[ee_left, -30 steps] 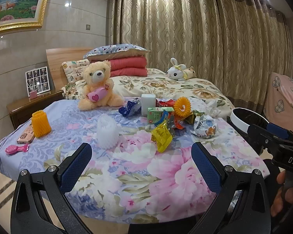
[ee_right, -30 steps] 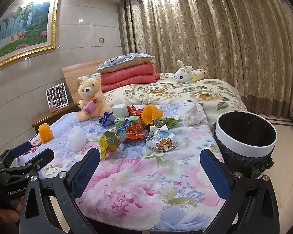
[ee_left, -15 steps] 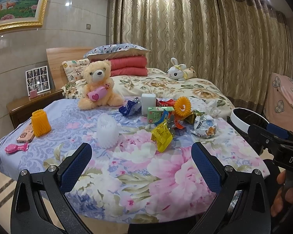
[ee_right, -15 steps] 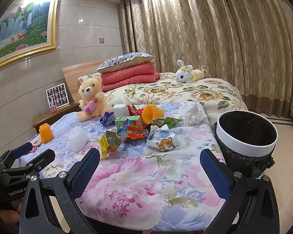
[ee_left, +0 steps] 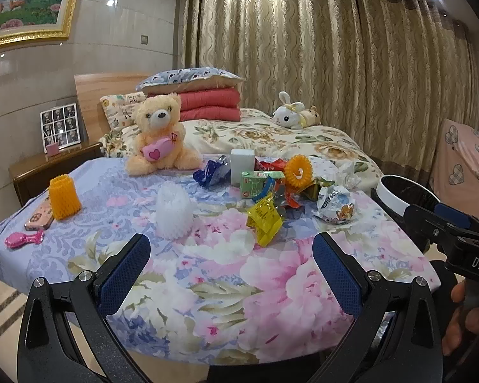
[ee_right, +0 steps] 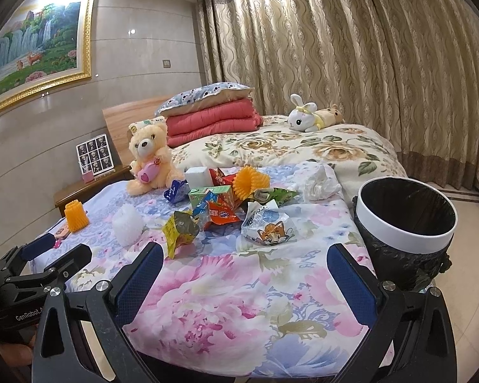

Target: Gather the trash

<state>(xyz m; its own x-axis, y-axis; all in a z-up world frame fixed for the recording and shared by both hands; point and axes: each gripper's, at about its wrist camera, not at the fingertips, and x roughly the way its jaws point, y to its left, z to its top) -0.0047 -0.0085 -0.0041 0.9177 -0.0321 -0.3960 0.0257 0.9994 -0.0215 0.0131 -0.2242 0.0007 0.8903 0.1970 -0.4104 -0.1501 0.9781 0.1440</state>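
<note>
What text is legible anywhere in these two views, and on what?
"DAS": white letters on the right gripper body, cut off by the frame edge, left wrist view.
"GenRobot.A": white letters on the left gripper body, cut off behind the near finger, right wrist view.
Orange snack wrapper: printed lettering, too blurred to read.
Green carton, yellow wrapper, white cartoon-cat bag: print too small to read.
</note>
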